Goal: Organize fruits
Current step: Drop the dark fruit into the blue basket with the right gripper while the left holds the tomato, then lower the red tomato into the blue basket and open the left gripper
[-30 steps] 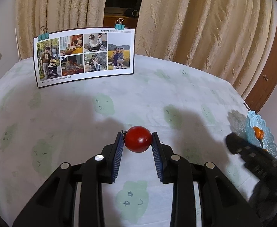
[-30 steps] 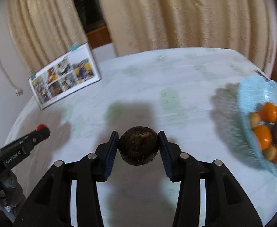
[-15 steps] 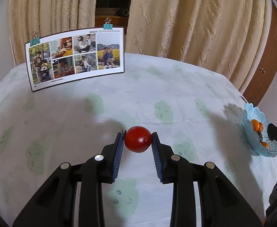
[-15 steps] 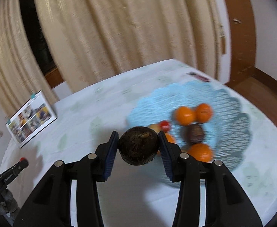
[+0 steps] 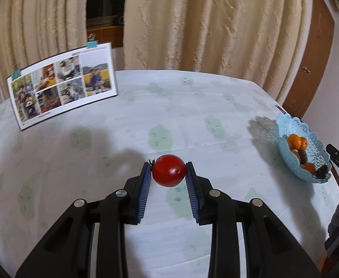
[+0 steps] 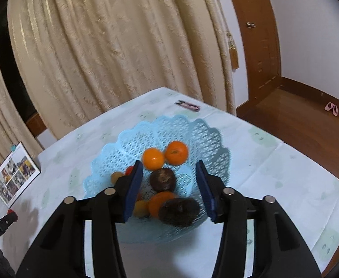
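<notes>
Around: photo card (image 5: pixel 63 88) stands clipped upright at the far left of the table (image 5: pixel 192 106), curtain (image 6: pixel 114 46) behind; a small pink tool (image 6: pixel 188 105) lies beyond the basket.
Basket: blue lattice basket (image 6: pixel 192 134) holds oranges (image 6: pixel 153 158), a dark fruit (image 6: pixel 162 180) and a brown fuzzy fruit (image 6: pixel 179 211) at its near edge.
Right claw (image 6: pixel 169 185): jaws spread wide over the basket, gripping nothing, brown fruit just below.
Left claw (image 5: pixel 168 180): clamped on a tomato (image 5: pixel 168 170), well apart from the basket.

oranges (image 6: pixel 153 158): 3 | dark fruits (image 6: pixel 162 180): 2 | tomato (image 5: pixel 168 170): 1 | basket (image 6: pixel 169 127): 1
</notes>
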The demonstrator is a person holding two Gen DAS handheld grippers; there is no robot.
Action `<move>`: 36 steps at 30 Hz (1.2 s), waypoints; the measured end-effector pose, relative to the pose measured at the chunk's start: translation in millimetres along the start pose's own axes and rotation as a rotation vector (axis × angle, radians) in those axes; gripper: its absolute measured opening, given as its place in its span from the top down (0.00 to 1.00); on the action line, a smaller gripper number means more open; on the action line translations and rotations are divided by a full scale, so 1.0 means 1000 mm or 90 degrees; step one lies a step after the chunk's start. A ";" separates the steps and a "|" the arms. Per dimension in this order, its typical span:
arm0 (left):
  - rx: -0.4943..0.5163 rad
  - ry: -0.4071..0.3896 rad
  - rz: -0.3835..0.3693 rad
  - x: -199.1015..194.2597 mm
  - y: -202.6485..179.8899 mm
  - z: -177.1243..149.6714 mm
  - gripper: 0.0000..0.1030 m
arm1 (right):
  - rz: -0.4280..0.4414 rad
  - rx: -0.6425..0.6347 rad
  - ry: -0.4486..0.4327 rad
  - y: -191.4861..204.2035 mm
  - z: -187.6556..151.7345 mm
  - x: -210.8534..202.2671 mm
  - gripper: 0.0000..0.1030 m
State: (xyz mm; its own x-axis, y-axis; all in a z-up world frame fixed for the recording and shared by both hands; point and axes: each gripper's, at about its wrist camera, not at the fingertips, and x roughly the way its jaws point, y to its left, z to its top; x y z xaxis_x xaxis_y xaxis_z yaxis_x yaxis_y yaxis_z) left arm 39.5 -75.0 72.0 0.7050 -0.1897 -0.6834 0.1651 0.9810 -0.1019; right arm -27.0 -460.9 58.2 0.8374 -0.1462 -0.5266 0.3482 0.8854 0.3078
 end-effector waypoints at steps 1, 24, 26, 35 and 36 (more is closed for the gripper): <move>0.007 -0.001 -0.004 0.000 -0.006 0.002 0.70 | -0.004 0.000 -0.006 -0.002 0.000 -0.001 0.52; 0.156 -0.002 -0.164 0.027 -0.164 0.034 0.70 | -0.055 0.101 -0.147 -0.041 -0.024 -0.023 0.30; 0.166 -0.001 -0.175 0.030 -0.175 0.034 0.70 | -0.057 0.110 -0.151 -0.043 -0.024 -0.025 0.27; 0.211 0.014 -0.232 0.051 -0.224 0.034 0.70 | -0.065 0.138 -0.150 -0.049 -0.025 -0.024 0.26; 0.218 0.014 -0.237 0.053 -0.230 0.033 0.70 | -0.065 0.139 -0.150 -0.049 -0.025 -0.024 0.26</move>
State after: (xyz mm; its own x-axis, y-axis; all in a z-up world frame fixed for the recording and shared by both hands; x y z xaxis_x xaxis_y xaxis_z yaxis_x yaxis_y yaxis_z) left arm 61.8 -311.8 83.6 0.5411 -0.5202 -0.6607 0.6219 0.7764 -0.1020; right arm -74.9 -489.8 35.6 0.8592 -0.3491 -0.3740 0.4956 0.7494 0.4390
